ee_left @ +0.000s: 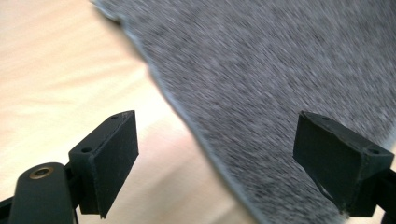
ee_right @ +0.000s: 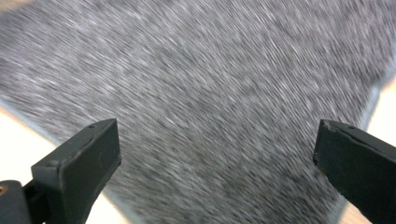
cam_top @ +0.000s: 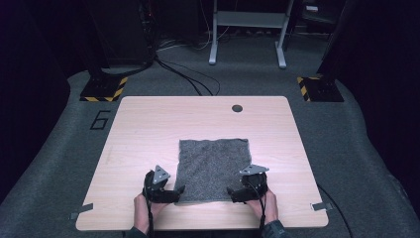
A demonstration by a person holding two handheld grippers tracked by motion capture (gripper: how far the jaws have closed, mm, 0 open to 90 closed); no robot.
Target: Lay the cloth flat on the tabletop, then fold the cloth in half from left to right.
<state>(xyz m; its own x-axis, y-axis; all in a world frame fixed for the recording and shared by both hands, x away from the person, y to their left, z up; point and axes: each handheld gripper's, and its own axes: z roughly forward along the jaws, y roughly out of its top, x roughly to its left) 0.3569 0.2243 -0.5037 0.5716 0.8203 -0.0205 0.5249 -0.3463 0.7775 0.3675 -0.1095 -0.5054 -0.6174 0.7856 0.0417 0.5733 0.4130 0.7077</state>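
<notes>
A square grey speckled cloth (cam_top: 212,168) lies flat on the light wooden table (cam_top: 148,129), toward its near edge. My left gripper (cam_top: 179,191) sits at the cloth's near left corner, held by a hand. In the left gripper view its jaws stand wide apart over the cloth's edge (ee_left: 196,130), the cloth (ee_left: 280,70) not pinched. My right gripper (cam_top: 230,190) sits at the near right corner. In the right gripper view its jaws stand wide apart above the cloth (ee_right: 210,93), pressing on nothing.
A round dark hole (cam_top: 237,108) is in the table's far side. Tape tabs (cam_top: 322,206) stick out at the near corners. Beyond the table stand black stands with yellow-black bases (cam_top: 104,88) and a grey frame (cam_top: 247,29); cables cross the floor.
</notes>
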